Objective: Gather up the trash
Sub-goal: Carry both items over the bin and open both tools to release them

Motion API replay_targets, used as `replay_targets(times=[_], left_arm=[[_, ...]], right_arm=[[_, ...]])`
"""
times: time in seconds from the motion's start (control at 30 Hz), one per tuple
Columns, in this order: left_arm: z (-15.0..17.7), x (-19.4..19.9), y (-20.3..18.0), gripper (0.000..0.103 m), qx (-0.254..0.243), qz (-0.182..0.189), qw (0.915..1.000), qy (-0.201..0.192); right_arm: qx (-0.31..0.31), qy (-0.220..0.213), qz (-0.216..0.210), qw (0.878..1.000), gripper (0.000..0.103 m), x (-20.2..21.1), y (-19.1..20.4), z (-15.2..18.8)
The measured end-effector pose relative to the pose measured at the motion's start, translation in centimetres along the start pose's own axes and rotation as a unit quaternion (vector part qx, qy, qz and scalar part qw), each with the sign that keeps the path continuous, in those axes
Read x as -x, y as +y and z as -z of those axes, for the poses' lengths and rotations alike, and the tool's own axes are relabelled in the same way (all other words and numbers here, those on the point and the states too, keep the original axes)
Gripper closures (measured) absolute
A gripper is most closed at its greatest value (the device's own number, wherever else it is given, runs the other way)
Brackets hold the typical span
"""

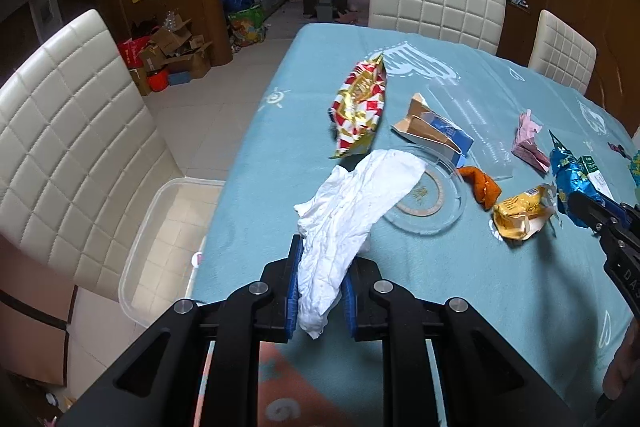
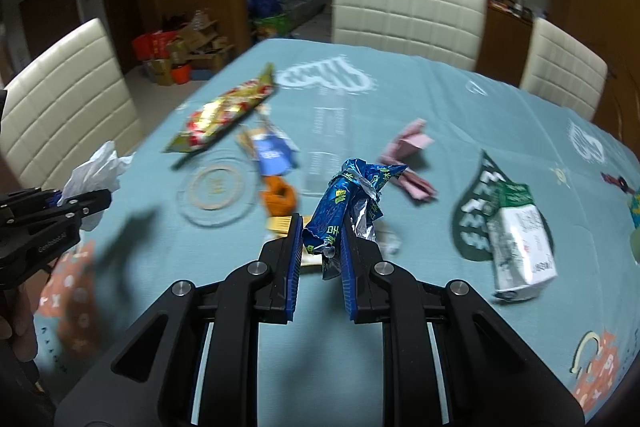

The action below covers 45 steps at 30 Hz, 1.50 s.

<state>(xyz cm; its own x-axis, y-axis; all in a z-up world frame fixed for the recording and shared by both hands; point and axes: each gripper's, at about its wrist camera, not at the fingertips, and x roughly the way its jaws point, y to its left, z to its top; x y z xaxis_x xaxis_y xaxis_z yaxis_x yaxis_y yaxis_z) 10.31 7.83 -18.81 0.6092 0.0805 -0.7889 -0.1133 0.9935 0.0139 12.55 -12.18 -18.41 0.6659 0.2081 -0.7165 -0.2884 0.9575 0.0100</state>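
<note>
the left gripper [image 1: 320, 263] is clamped on a crumpled white tissue [image 1: 356, 215], which hangs between its blue pads near the table's left edge. the right gripper [image 2: 319, 239] pinches a crinkled blue foil wrapper [image 2: 344, 203], lifted clear of the teal tablecloth [image 2: 440, 115]. beside the left edge, down on the tiled floor, stands a clear plastic bin [image 1: 136, 243]; only a small pinkish scrap shows at its table-side wall. on the cloth lie a red-and-gold snack bag [image 1: 360, 107] toward the far left, a torn blue-and-tan carton [image 1: 434, 131] just beside it, a clear glass plate [image 1: 448, 211] with an orange wrapper [image 1: 482, 187] at its right rim, a yellow wrapper [image 1: 520, 215], a pink wrapper [image 1: 528, 143], and a white-and-green packet [image 2: 520, 243] near the right edge.
</note>
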Motion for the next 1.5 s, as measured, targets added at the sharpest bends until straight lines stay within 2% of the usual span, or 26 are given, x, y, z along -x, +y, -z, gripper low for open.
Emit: replay_targets(times=[0.43,0.8,1.2,1.5], left_arm=[[1.3,2.1,6.8,0.086,0.041,-0.029,0.9986,-0.017],[1.4,2.4,11.4,0.086,0.057,-0.045,0.997,-0.027],[1.6,1.7,16.4,0.086,0.077,-0.067,0.9945,-0.026],[1.0,0.6,18.9,0.086,0.089,-0.089,0.9917,-0.026]], right_arm=[[0.082,-0.015,-0.076,0.994,0.083,0.3,10.0,-1.7],[0.124,-0.021,-0.12,0.985,0.083,0.0,16.4,-3.0],[0.155,-0.022,-0.167,0.973,0.083,-2.6,22.1,-5.5],[0.179,-0.021,-0.19,0.965,0.082,-4.2,24.9,-6.8]])
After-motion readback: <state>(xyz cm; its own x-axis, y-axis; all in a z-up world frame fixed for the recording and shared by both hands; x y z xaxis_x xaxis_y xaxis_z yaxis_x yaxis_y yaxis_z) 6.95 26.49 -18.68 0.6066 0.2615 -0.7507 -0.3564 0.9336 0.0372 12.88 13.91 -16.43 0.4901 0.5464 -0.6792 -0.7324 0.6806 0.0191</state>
